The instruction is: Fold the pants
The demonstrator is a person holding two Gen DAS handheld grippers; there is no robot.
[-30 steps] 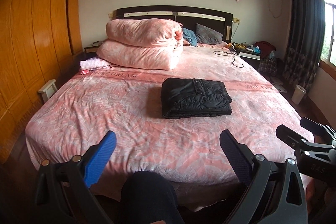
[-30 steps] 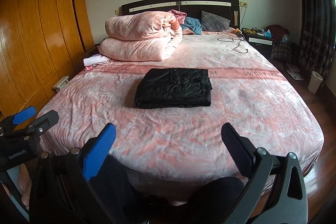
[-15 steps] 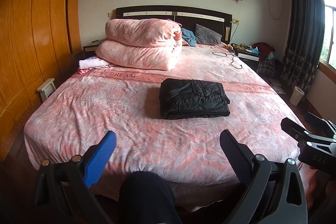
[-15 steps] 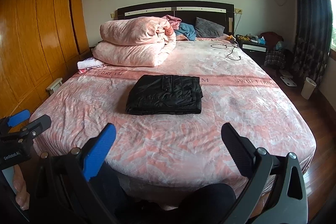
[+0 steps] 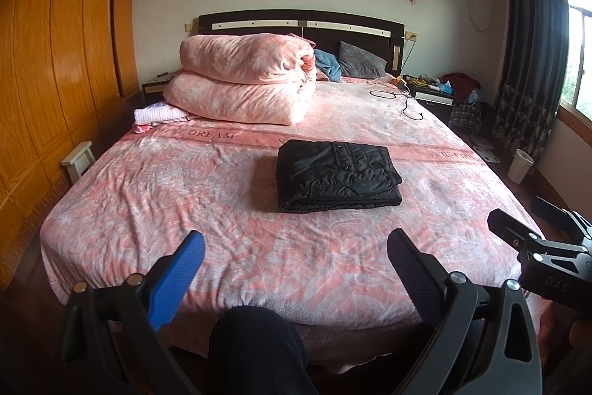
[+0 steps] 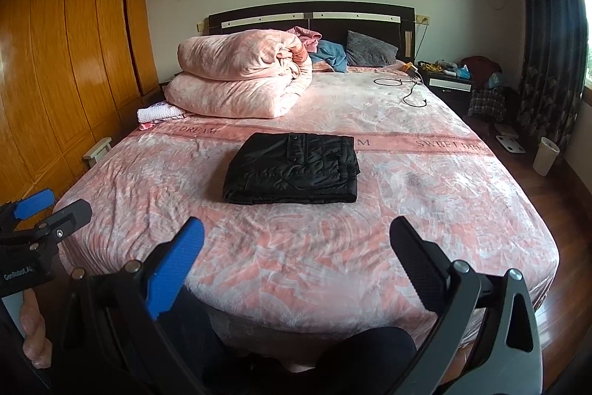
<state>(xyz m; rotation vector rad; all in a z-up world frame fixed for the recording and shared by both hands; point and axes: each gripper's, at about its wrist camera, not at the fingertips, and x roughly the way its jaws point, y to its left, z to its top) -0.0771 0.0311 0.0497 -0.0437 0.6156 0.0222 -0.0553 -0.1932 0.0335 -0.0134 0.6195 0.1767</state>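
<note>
Left gripper [image 5: 296, 258] level, pointing forward, jaws spread wide, nothing between them; one blue-padded finger [image 5: 177, 280] on its left side, one black finger [image 5: 410, 273] on its right. Right gripper [image 6: 296, 250] in the same attitude, jaws equally wide and empty, blue pad [image 6: 177, 265] left, black pad [image 6: 418, 265] right. The two are held side by side, apart, each showing at the edge of the other's view. A bare hand [image 6: 35, 339] grips the left unit's handle from below. Dark-clad knees [image 5: 259, 350] sit low between the fingers.

Bed [image 5: 207, 195]: pants [image 5: 337, 176], quilt [image 5: 244, 84], cable [image 5: 403, 100]
</note>
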